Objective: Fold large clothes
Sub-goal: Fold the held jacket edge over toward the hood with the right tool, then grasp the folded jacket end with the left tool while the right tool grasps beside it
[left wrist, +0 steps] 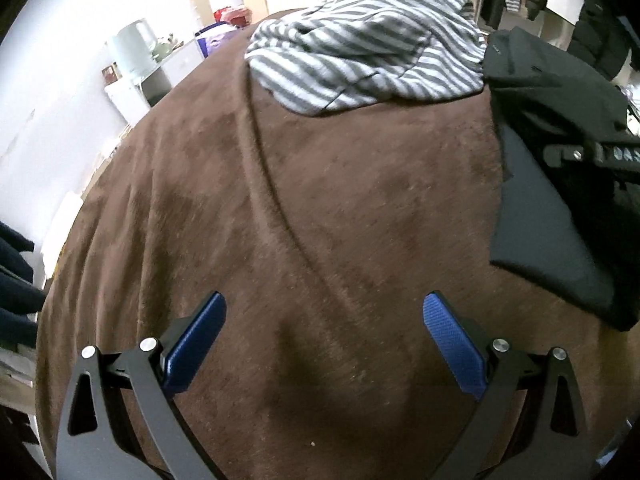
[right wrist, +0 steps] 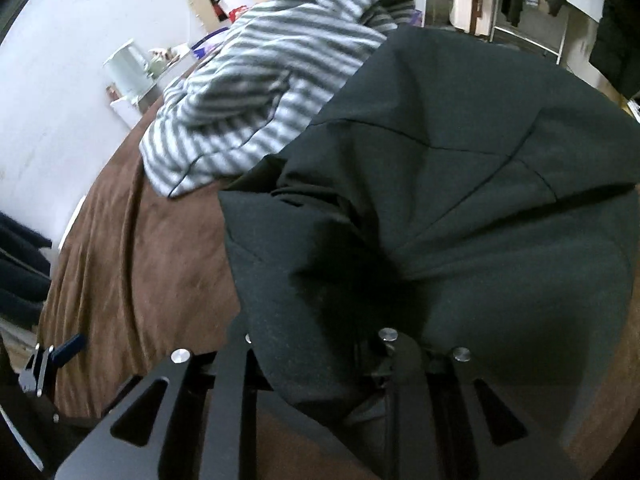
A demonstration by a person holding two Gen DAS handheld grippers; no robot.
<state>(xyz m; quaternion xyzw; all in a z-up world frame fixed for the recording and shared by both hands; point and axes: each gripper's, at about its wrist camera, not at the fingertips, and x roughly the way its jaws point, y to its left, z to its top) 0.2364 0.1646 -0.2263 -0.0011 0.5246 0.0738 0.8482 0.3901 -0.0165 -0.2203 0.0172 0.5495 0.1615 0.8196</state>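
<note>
Gripping the black garment (right wrist: 460, 216), our right gripper (right wrist: 320, 344) has cloth bunched over its fingers; it seems pinched, pads hidden. Our left gripper (left wrist: 324, 340) hangs spread over the bare brown blanket (left wrist: 280, 208), with the garment off to its right, so the right gripper is nearer.

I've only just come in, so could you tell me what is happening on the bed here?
A person with a handheld gripper in each hand is sorting clothes on a brown blanket. The right gripper is buried in a black garment, apparently gripping a bunch of it; its fingertips are hidden by the cloth. The left gripper hangs open above bare blanket, holding nothing. A crumpled striped garment lies further back, not folded yet.
</note>
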